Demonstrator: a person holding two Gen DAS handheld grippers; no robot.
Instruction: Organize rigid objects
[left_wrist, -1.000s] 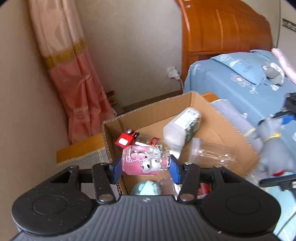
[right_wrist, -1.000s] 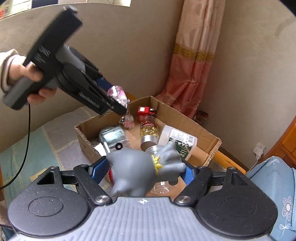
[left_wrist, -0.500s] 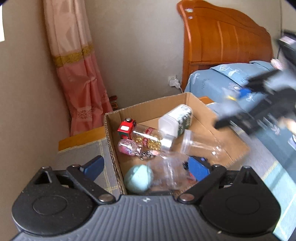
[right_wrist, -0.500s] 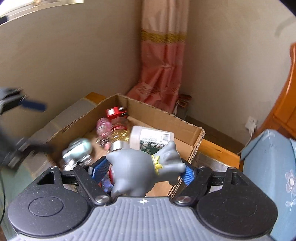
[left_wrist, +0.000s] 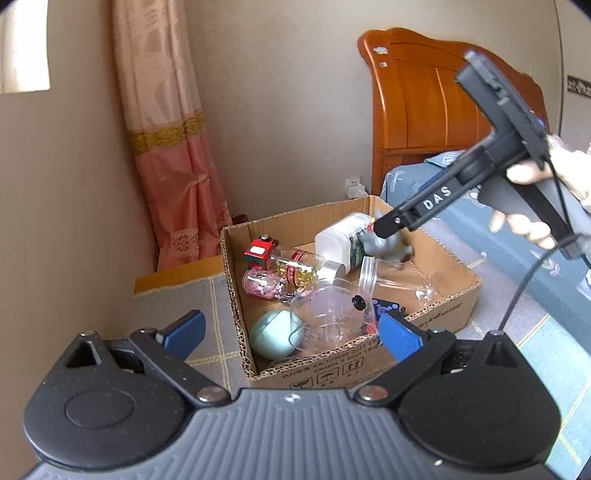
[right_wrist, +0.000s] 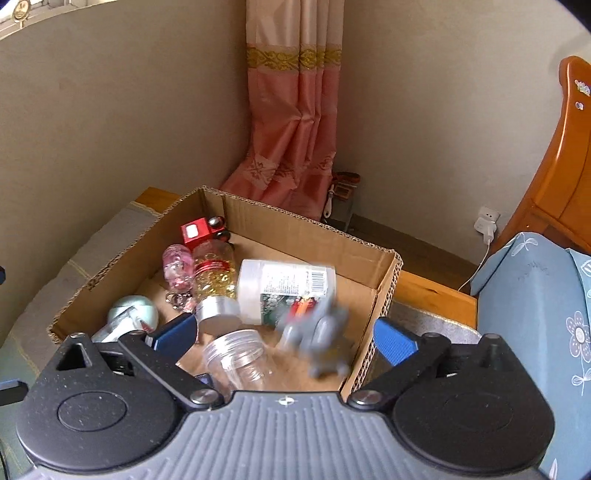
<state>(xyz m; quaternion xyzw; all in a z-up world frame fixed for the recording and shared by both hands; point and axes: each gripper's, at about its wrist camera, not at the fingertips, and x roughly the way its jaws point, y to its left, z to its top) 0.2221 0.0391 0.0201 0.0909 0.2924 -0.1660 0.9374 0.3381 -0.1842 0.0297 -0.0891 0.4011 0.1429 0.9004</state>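
The grey toy figure (right_wrist: 321, 339) is inside the cardboard box (right_wrist: 306, 232), motion-blurred, near the right wall and just in front of the white labelled bottle (right_wrist: 284, 284); I cannot tell whether it has come to rest on the box floor. My right gripper (right_wrist: 284, 334) is above it with its jaws spread wide; they have just been opening, and the pads touch nothing. In the left wrist view I see the same figure (left_wrist: 388, 243) under the tip of that gripper (left_wrist: 388, 225), which a hand (left_wrist: 543, 199) holds over the far side of the box (left_wrist: 436, 314). The pink glitter bottle (left_wrist: 260, 286) lies on its side on the box floor, against the gold-filled jar (left_wrist: 299, 267) and near the red toy car (left_wrist: 258, 253). My left gripper (left_wrist: 291, 328) is at the near edge of the box, jaws wide and just opened, with nothing between the pads. Also in the box I note a clear open jar (right_wrist: 236, 354), a clear plastic container (left_wrist: 332, 314), a pale green ball (left_wrist: 275, 334) in the near corner, and a small keyring (right_wrist: 177, 299). The box rests on a checked cover (left_wrist: 207, 306). Beyond it I see a pink curtain (right_wrist: 295, 129), a wooden headboard (left_wrist: 424, 103) and blue floral bedding (right_wrist: 535, 314).
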